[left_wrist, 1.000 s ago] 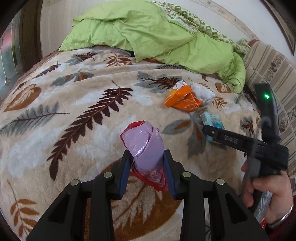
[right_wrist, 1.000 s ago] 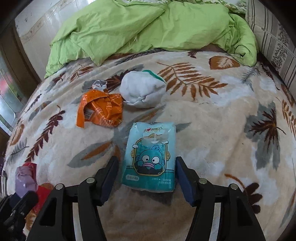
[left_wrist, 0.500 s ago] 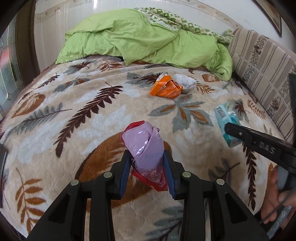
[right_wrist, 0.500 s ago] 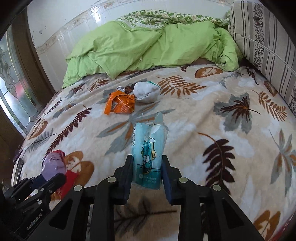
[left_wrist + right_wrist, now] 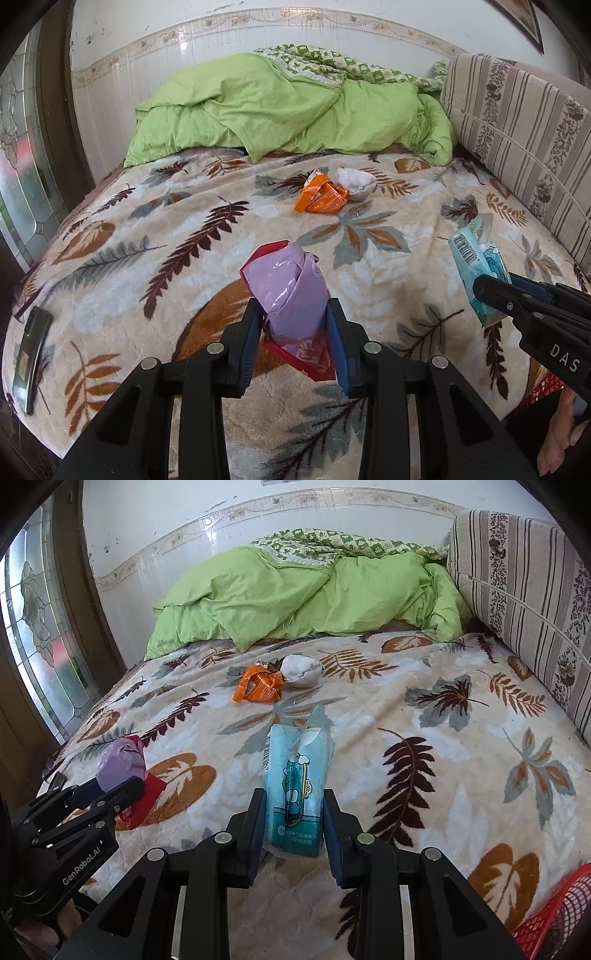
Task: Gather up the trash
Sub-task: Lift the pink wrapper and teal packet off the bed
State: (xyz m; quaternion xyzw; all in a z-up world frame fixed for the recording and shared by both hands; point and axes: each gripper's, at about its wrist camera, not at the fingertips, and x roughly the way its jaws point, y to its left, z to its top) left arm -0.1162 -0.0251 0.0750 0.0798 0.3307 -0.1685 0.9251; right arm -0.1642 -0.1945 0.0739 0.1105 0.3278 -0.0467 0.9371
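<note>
A: What is differing from a second ago?

B: The right claw (image 5: 293, 821) is now squeezing the teal tissue pack (image 5: 297, 775), which was lying flat between open jaws; it is being held above the bed (image 5: 424, 709), folded and creased. Both views are showing far more of the bed than before.

A: And the left claw (image 5: 293, 341)?

B: It is still clamping the crumpled lilac-and-red plastic bag (image 5: 288, 291), glossy and bunched.

A: How much trash is lying loose?

B: Two pieces, at twelve o'clock from the claws: one crinkled orange foil wrapper (image 5: 321, 195) and one soft white wad (image 5: 354, 181), touching each other.

A: Anything else?

B: One dark flat phone (image 5: 31, 356) is lying at nine o'clock on the fuzzy leaf-print blanket, one rumpled green quilt (image 5: 288, 110) is lying at the far end, and one red mesh basket (image 5: 557, 915) is showing at five o'clock in the right view.
</note>
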